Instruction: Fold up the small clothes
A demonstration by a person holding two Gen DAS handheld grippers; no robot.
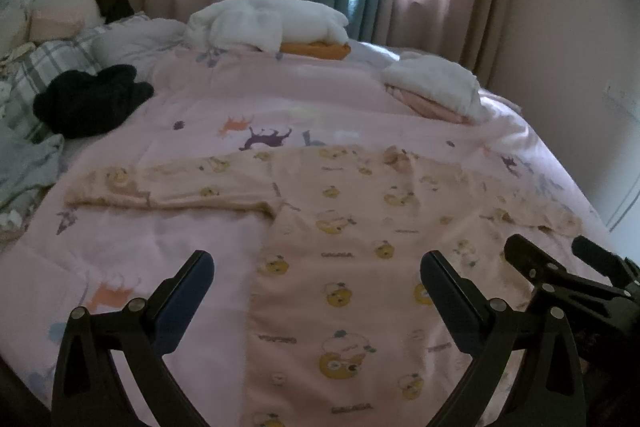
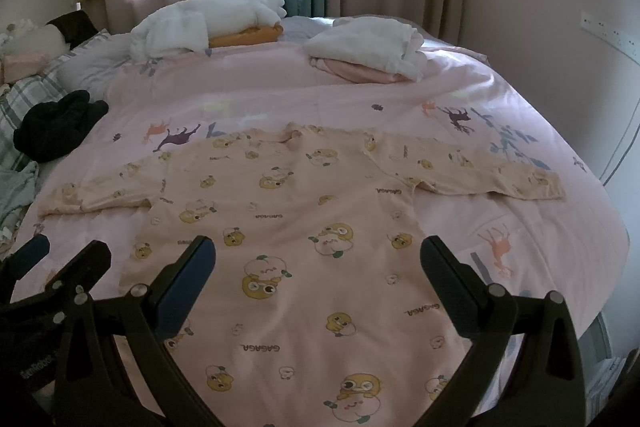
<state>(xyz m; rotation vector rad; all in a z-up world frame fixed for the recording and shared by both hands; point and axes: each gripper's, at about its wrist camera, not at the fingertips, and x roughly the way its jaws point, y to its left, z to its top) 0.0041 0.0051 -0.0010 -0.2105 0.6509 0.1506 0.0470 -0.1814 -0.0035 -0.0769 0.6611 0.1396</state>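
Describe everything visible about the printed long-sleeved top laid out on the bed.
The top is pale peach, soft-looking fabric printed with yellow cartoon characters and small lettering. It lies spread flat on the pink bedspread, neckline toward the curtains, hem nearest the cameras, both sleeves stretched out sideways with some wrinkles. It is unfolded. The left gripper and right gripper hang open above its lower part; neither holds it.

A wide bed under a pale pink quilt cover printed with small animals (image 2: 280, 99) carries everything. A peach long-sleeved top with yellow cartoon prints (image 2: 288, 211) lies flat, sleeves outspread, near. Far off rest a white fluffy bundle over orange cloth (image 2: 208, 15) and a folded white-and-pink stack (image 2: 368, 55); a black crumpled garment (image 2: 56, 127) lies left.
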